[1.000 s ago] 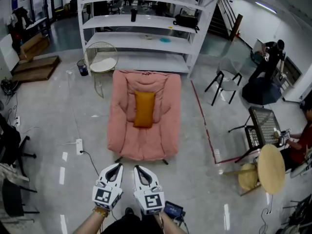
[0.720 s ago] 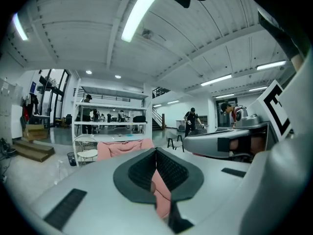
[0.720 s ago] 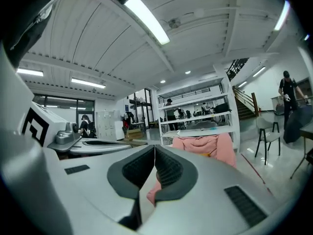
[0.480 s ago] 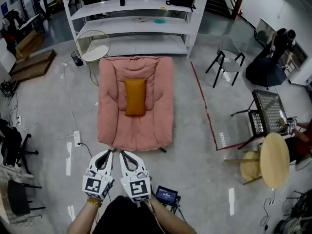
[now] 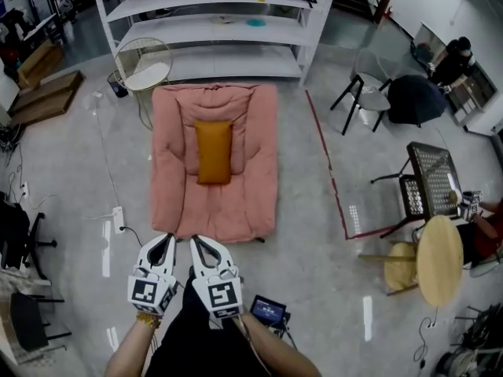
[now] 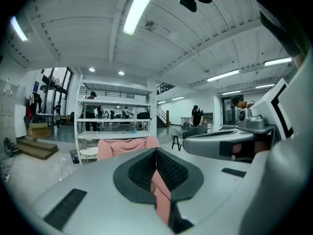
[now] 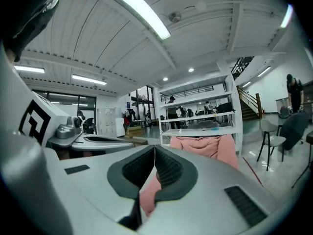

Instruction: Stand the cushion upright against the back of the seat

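An orange cushion (image 5: 213, 152) lies flat in the middle of a pink padded seat (image 5: 255, 179) on the floor, its long side running toward the seat's back. Both grippers hover side by side just short of the seat's near edge. My left gripper (image 5: 161, 242) is shut with nothing in it, and so is my right gripper (image 5: 200, 244). In the left gripper view the pink seat (image 6: 122, 147) shows beyond the closed jaws (image 6: 156, 153). The right gripper view has the seat (image 7: 205, 148) behind its closed jaws (image 7: 154, 150).
White shelving (image 5: 236, 30) stands behind the seat, with a round wire chair (image 5: 141, 73) at its left. A red floor line (image 5: 326, 171) runs along the seat's right. Chairs, a round stool (image 5: 438, 259) and a person are at the right. A power strip (image 5: 119, 219) lies at the left.
Both grippers, still shut, have travelled forward over the floor toward the seat. The seat's near edge now lies just ahead of their tips.
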Action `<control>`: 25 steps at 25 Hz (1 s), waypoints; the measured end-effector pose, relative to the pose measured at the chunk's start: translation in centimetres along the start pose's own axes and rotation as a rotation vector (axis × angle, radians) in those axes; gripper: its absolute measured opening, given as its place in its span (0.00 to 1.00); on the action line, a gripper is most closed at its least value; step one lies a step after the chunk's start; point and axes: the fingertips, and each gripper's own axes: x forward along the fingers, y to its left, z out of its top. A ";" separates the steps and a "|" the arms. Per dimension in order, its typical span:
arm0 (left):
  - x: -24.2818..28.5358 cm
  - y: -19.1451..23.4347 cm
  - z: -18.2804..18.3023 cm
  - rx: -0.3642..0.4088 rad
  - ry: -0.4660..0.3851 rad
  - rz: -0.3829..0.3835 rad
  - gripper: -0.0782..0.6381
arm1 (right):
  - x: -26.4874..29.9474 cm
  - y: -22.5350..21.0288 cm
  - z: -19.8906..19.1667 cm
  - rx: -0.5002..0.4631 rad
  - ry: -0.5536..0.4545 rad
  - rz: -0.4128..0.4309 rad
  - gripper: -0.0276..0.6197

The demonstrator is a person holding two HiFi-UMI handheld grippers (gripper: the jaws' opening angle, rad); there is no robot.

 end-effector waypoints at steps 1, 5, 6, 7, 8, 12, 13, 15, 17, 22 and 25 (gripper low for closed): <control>0.7 0.6 -0.2 -0.008 0.002 -0.008 0.13 | 0.8 -0.3 -0.2 -0.001 0.010 -0.006 0.07; 3.5 3.0 -1.2 -0.042 0.008 -0.053 0.13 | 4.0 -1.8 -0.6 -0.014 0.050 -0.032 0.07; 4.2 3.7 -1.2 -0.047 0.005 -0.065 0.13 | 4.8 -2.2 -0.5 -0.006 0.061 -0.037 0.07; 4.9 4.5 -1.2 -0.056 0.002 -0.076 0.13 | 5.7 -2.5 -0.4 0.001 0.071 -0.043 0.07; 5.6 5.3 -1.1 -0.066 0.001 -0.086 0.13 | 6.5 -2.8 -0.4 0.005 0.079 -0.051 0.07; 7.6 8.7 -1.6 -0.092 0.016 -0.132 0.13 | 9.6 -3.4 -1.7 -0.021 0.105 -0.082 0.07; 8.0 9.3 -2.0 -0.093 0.021 -0.148 0.13 | 10.3 -3.3 -2.2 -0.021 0.116 -0.087 0.07; 9.0 10.3 -2.5 -0.095 0.032 -0.176 0.13 | 11.6 -3.4 -3.0 -0.012 0.139 -0.095 0.07; 10.4 11.0 -3.1 -0.097 0.047 -0.191 0.13 | 13.0 -3.9 -3.7 -0.005 0.158 -0.100 0.07; 14.2 12.1 -5.4 -0.122 0.099 -0.194 0.13 | 15.9 -6.8 -5.6 0.015 0.197 -0.102 0.07; 17.1 12.7 -7.6 -0.127 0.133 -0.169 0.13 | 17.9 -9.7 -7.2 0.040 0.216 -0.102 0.07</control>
